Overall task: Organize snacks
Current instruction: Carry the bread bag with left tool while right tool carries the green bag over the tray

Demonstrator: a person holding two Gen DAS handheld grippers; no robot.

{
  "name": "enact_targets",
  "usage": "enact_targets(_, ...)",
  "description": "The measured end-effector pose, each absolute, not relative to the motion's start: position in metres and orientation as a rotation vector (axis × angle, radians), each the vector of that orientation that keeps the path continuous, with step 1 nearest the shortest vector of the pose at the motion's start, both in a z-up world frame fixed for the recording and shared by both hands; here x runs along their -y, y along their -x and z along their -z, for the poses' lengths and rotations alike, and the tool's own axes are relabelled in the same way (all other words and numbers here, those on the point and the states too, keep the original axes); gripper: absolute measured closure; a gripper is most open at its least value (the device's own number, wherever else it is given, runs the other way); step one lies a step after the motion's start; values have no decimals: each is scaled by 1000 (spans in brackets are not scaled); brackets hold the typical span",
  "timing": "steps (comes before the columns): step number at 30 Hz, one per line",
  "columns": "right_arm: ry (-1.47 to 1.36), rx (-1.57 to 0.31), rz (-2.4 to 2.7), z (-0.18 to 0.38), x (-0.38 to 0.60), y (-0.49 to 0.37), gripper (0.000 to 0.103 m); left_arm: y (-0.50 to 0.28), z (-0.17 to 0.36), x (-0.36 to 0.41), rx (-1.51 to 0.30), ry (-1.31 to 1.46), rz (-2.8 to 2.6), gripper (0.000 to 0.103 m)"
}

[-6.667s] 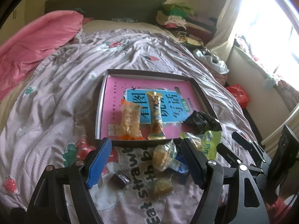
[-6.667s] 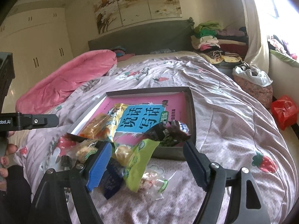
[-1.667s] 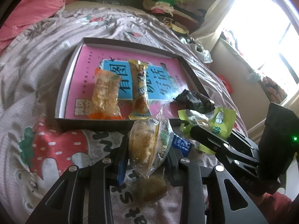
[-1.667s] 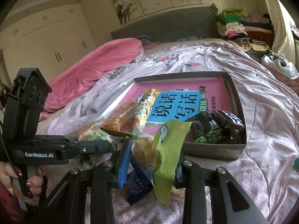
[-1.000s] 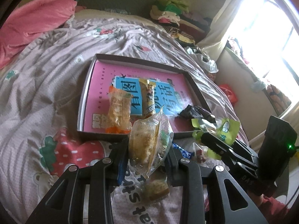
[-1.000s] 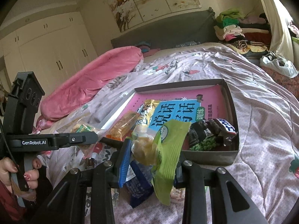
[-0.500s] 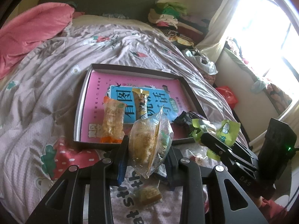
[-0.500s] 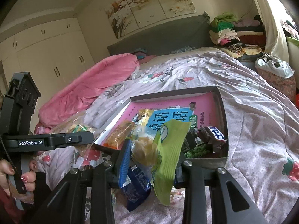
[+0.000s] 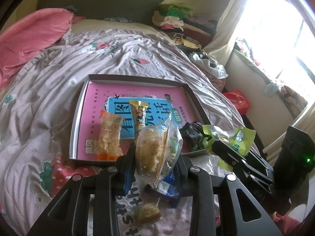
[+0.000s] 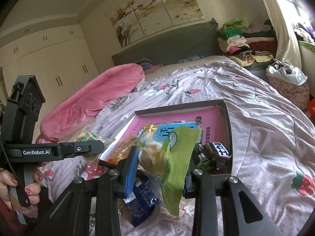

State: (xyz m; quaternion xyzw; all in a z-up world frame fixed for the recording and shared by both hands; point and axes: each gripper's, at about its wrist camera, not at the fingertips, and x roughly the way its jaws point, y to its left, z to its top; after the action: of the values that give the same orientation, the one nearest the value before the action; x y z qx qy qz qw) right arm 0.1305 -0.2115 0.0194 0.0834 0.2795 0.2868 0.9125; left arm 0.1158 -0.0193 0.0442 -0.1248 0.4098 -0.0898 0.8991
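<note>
Both grippers are mid-carry, each with a snack lifted off the bedspread [image 9: 49, 90] and aimed at the shallow tray [image 9: 78, 116]. The left gripper [image 9: 155, 159] has its jaws drawn in tight on a clear-wrapped crumbly cake [image 9: 157, 149], which hangs just short of the tray's near rim, at about 6 o'clock from the tray's middle. The right gripper [image 10: 160, 169] is likewise clamped, on a green packet [image 10: 175, 161] with a pale yellow sweet showing in it, held at the tray's near right corner, roughly 4 o'clock in the left wrist view.

I judge the step to be transport, with the drop not yet made. The next move calls for carrying each packet over the rim and letting go above bare pink floor; the free space lies toward 12 o'clock, beyond what is already placed.

Counted in the tray: one orange-ended rice cracker [image 9: 109, 135], one yellow bar [image 9: 139, 116], and a dark heap [image 10: 214, 155] at the right corner that looks like two or three wrappers, though I cannot tell exactly. Still on the bedspread: one blue packet [image 10: 141, 198], one small brown cake piece [image 9: 147, 212], and one clear wrapper near the right gripper, so at least three remain
</note>
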Motion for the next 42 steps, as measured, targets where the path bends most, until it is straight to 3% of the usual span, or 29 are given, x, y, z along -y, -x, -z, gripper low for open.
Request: enact_targets(42,-141,-598,-553,-10,200,-165,67,-169,-15,-9,-865,338,101,69)
